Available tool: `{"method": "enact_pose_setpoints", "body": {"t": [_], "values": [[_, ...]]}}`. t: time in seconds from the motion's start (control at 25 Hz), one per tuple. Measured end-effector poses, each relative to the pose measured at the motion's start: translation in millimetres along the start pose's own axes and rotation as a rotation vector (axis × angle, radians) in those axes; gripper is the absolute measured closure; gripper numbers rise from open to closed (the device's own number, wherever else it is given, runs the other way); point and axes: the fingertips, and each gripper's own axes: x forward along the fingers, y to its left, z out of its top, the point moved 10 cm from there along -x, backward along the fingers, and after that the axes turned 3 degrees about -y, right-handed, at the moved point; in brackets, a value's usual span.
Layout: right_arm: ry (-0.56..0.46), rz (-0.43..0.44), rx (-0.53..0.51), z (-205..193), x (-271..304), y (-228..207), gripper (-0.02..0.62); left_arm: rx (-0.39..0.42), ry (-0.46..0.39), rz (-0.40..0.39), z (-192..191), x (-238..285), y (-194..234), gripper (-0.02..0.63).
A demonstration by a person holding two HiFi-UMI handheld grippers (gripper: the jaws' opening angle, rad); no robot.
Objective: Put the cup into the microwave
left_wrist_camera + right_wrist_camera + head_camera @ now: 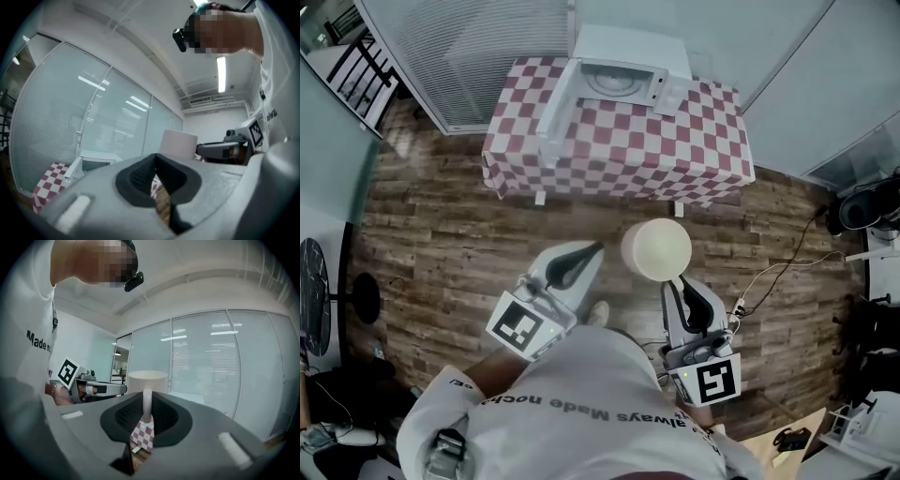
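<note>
The right gripper (146,405) pinches the cup (656,248) by its handle, upright in the air before the front edge of the table (609,155). The left gripper (156,174), pressed together, is empty: the microwave (623,80) already stands open

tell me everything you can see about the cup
The cup is plain, cream-white and round, smooth like ceramic, with a slim handle on one side. It is upright in the air, held by the right gripper, whose jaws are shut on that handle. Nothing else touches it. It hangs over the wooden floor, short of the checkered table.
</note>
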Motion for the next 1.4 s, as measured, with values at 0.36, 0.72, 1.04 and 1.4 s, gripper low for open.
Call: {"method": "enact_pose_setpoints", "body": {"t": [0.36, 0.72, 1.04, 1.4], "values": [[0.004, 0.034, -0.012, -4, 5, -46, 0.554, -0.013, -0.017, 0.043, -10, 41, -5, 0.601], [0.008, 0.051, 0.006, -10, 46, -59, 0.554, -0.009, -0.002, 0.050, -11, 55, 32, 0.601], [-0.005, 0.020, -0.001, -7, 120, -69, 0.554, -0.022, 0.012, 0.020, -7, 78, 104, 0.601], [0.006, -0.021, -0.001, -4, 206, -71, 0.554, -0.027, 0.007, -0.024, 3, 95, 194, 0.601]]}}
